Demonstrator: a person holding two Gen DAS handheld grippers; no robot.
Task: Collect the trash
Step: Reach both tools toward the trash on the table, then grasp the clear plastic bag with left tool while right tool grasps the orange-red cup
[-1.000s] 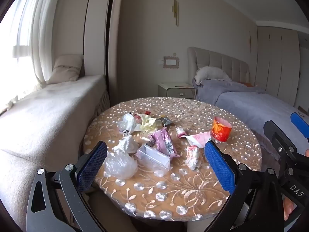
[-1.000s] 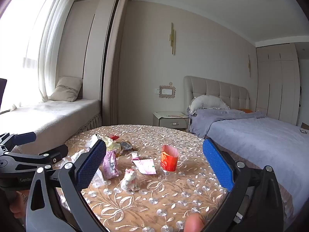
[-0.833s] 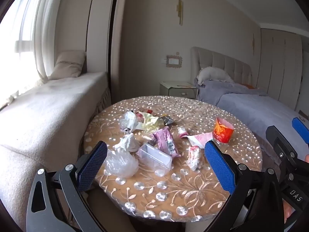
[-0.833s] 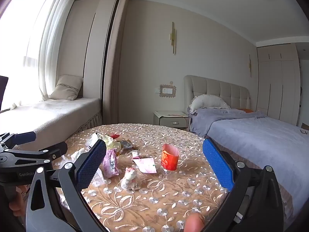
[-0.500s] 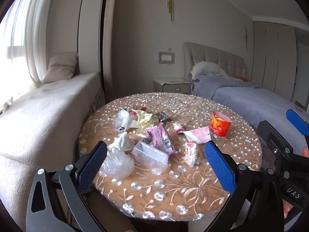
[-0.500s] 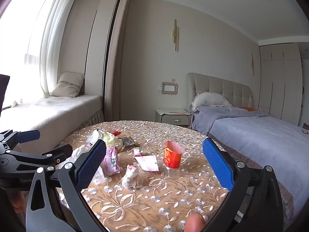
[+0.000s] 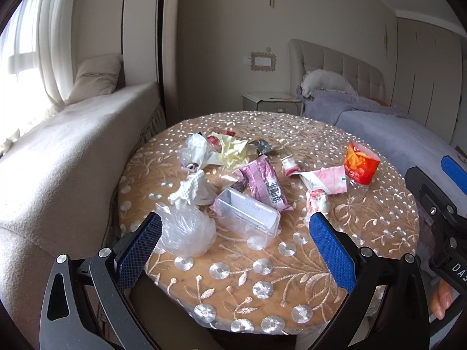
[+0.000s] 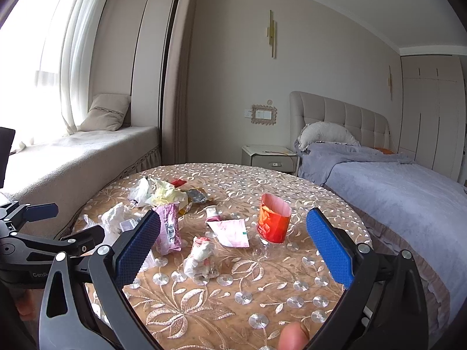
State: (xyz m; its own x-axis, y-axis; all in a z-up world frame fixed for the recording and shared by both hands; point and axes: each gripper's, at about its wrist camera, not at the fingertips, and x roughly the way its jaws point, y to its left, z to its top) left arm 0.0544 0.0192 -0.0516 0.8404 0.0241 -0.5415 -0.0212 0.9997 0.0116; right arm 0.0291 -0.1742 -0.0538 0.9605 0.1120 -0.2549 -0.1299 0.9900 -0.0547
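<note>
Left gripper and right gripper, blue-padded, both spread wide, empty, above near edge of round embroidered table. Trash scattered on tabletop: pink foil wrapper, clear plastic box, red paper cup.

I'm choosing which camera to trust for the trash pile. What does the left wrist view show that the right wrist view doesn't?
Only the left wrist view clearly shows the clear plastic box and the crumpled clear bag. Only the right wrist view shows the left gripper from the side. Both show the red paper cup, the pink wrapper and the round table.
</note>
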